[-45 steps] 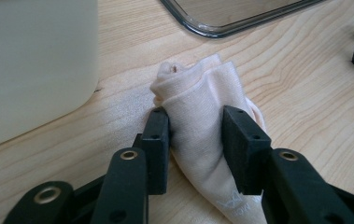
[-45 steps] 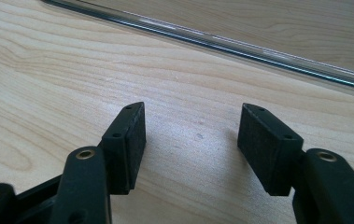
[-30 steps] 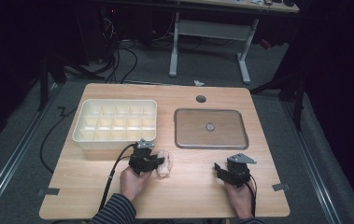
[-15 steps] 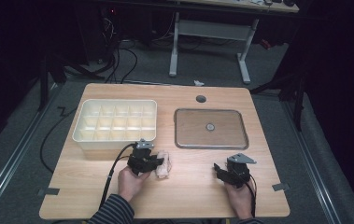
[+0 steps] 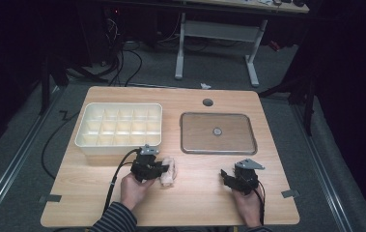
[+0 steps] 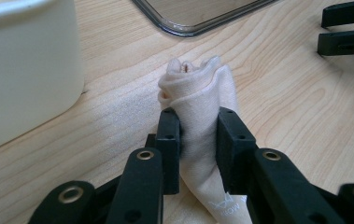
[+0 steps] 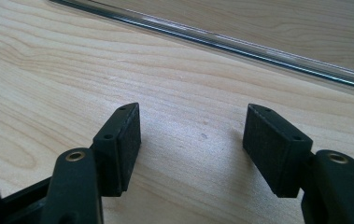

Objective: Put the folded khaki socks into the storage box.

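Note:
A rolled pale pink cloth [image 6: 198, 100] lies on the wooden table [image 5: 195, 198] in front of the white divided tray [image 5: 120, 125]. My left gripper [image 6: 198, 135] is shut on the cloth, its two black pads pinching the roll near its middle. In the high view the cloth [image 5: 170, 170] sticks out to the right of the left gripper [image 5: 157, 170]. My right gripper [image 7: 192, 140] stands open low over bare wood, nothing between its pads. It sits near the table's front right [image 5: 230, 178], just before the clear lid.
A clear flat lid [image 5: 218, 133] with a small centre knob lies at the right middle of the table. The white tray's wall [image 6: 25, 70] stands close to the left of the cloth. Cables trail off the table's front left edge.
The left hand has drawn back slightly towards the front edge with the cloth held. The right gripper has not moved.

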Available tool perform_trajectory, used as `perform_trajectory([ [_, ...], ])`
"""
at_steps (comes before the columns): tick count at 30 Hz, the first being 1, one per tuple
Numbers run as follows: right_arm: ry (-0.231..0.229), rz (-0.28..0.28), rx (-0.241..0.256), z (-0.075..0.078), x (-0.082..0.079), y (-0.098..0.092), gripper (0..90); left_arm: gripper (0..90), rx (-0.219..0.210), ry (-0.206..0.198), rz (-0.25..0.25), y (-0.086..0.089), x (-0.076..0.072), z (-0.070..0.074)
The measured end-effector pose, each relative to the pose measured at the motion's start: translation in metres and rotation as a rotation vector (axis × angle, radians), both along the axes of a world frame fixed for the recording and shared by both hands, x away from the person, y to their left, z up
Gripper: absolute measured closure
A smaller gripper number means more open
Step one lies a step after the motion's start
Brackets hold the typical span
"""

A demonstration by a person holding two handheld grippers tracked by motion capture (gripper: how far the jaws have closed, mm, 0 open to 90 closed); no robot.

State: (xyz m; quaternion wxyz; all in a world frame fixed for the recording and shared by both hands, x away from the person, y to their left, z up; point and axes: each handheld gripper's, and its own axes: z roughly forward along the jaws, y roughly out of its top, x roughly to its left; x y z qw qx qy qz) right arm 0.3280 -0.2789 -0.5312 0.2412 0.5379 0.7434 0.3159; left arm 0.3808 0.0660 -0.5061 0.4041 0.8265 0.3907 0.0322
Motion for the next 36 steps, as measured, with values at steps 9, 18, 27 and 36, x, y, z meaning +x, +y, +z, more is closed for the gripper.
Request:
perform_trajectory([
  [9,0.001,0.002,0.001,0.0,0.0,0.0,36.8,73.3,-0.001,0.014,-0.01,0.002,-0.001,0.002],
  [18,0.001,0.002,0.001,0.0,0.0,0.0,36.7,73.7,0.004,0.018,-0.015,0.003,-0.001,0.003],
  [27,0.001,0.002,0.0,0.0,0.0,0.0,36.7,73.7,0.001,0.018,-0.016,0.007,-0.002,0.006],
  [36,0.001,0.002,0.0,0.0,0.0,0.0,36.7,73.7,-0.006,0.024,-0.012,0.014,-0.003,0.01],
])
